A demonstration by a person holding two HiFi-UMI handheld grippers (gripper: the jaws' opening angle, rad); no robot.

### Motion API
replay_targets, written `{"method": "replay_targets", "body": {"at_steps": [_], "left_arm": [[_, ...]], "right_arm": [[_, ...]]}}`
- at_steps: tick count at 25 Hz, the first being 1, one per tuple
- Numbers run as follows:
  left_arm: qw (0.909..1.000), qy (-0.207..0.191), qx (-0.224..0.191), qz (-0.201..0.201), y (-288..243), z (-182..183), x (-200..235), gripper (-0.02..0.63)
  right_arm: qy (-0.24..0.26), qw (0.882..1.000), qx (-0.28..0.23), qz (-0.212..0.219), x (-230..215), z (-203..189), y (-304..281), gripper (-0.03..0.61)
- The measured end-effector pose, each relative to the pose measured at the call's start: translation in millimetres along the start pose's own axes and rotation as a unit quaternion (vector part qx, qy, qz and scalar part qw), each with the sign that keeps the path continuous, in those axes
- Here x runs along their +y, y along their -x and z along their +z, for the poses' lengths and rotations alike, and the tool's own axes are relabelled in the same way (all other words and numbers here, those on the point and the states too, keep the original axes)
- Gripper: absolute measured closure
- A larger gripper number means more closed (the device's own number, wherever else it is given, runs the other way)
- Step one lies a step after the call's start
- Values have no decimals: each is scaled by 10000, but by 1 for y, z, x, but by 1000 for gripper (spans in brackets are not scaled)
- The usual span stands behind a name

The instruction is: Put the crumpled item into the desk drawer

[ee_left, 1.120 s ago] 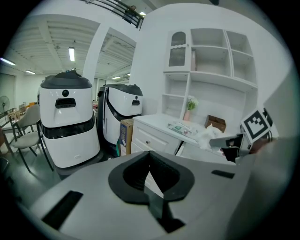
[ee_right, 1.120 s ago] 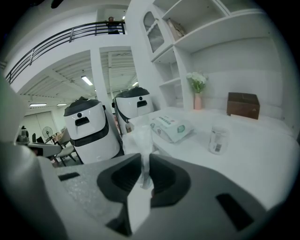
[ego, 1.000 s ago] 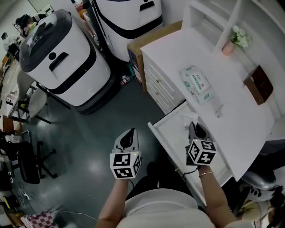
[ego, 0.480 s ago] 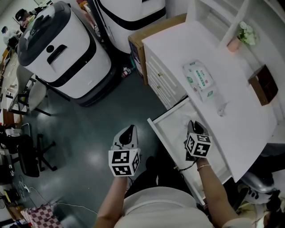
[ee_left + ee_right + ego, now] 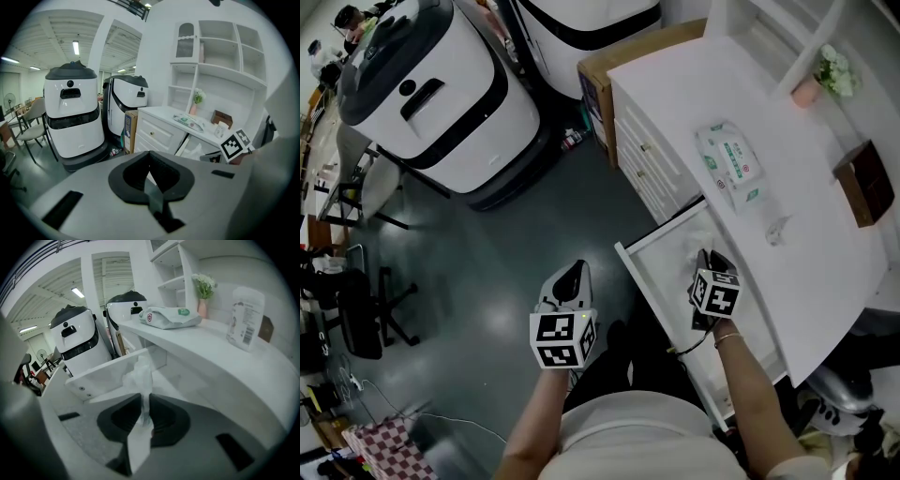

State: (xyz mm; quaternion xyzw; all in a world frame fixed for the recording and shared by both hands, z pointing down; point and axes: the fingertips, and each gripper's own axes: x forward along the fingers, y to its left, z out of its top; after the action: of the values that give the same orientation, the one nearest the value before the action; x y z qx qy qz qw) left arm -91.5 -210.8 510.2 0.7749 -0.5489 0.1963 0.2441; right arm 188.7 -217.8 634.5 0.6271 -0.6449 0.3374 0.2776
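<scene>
Workshop: white desk (image 5: 806, 225), its white pull-out drawer (image 5: 639, 272) open. Right gripper (image 5: 146, 401) jaws pinching crumpled white tissue (image 5: 140, 376), nose tilted down over drawer interior, likely for drop. Left gripper (image 5: 149, 158) jaws pressed together, empty, parked outside drawer front, clear of path.

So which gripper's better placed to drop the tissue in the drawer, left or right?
Right. The right gripper is shut on the tissue and hangs over the open drawer. The left gripper is shut, empty, and sits over the floor beside the desk.
</scene>
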Motion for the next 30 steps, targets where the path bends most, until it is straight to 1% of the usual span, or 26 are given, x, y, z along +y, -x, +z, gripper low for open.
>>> {"method": "replay_targets", "body": {"at_steps": [10, 14, 16, 22, 30], "left_arm": [[9999, 86, 74, 75, -3, -5, 5, 621], [9999, 115, 99, 73, -5, -7, 4, 621], [9999, 115, 104, 66, -5, -6, 4, 621], [9998, 104, 117, 75, -7, -6, 5, 621], [9998, 92, 141, 47, -6, -8, 5, 621]], "right_arm": [[112, 9994, 311, -85, -5, -10, -20, 525], [130, 9986, 472, -205, -10, -15, -25, 525], [224, 9980, 524, -276, -10, -16, -28, 525], [563, 9965, 532, -329, -10, -13, -33, 525], [467, 9969, 493, -395, -10, -12, -33, 525]]}}
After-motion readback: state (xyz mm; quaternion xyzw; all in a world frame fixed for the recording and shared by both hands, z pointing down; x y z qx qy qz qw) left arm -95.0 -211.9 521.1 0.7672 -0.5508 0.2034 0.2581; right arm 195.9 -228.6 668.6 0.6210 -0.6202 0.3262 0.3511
